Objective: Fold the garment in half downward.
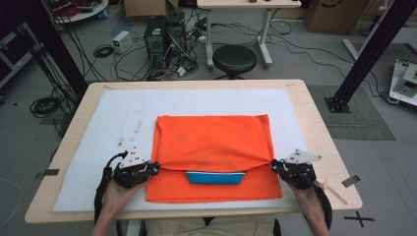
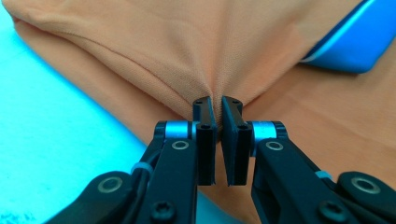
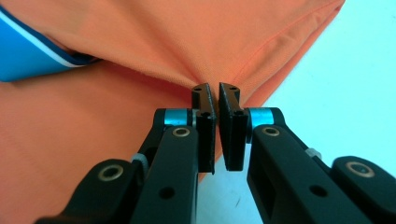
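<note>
— Where's the orange shirt [image 1: 212, 142] sitting?

— Flat on the white mat [image 1: 118, 118] that covers most of the table [image 1: 314, 113], a bit nearer the person's edge than the far one. The top layer is folded over, and its folded edge runs across the cloth, side to side, close to the near edge.

— What's the blue bit?

— A blue collar [image 1: 215, 177], with a thin white stripe, peeking out from under that fold, about midway between the two sides of the shirt.

— And the left gripper [image 1: 156, 168]?

— It's at the shirt's left side, right where the fold ends. Looking along it in the left gripper view, the fingers [image 2: 205, 135] are closed down to a slim gap, and the orange cloth [image 2: 187, 51] is gathered into a pucker right at their tips. So it has a pinch of fabric.

— Same on the other side?

— Much the same. The right gripper [image 1: 273, 165] is at the fold's right end, near the right edge of the mat. In the right gripper view its fingers [image 3: 205, 135] are pressed nearly together too, with the shirt's [image 3: 196, 42] hemmed edge drawn in between the tips. The collar [image 3: 28, 56] shows off to one side there.

— Both hands on the table?

— Both forearms come in from the near edge, one hand [image 1: 120, 189] behind each gripper, the other hand [image 1: 307, 189] by the near right corner. The cloth is pulled taut between the two pinches, creasing towards each one.
</note>
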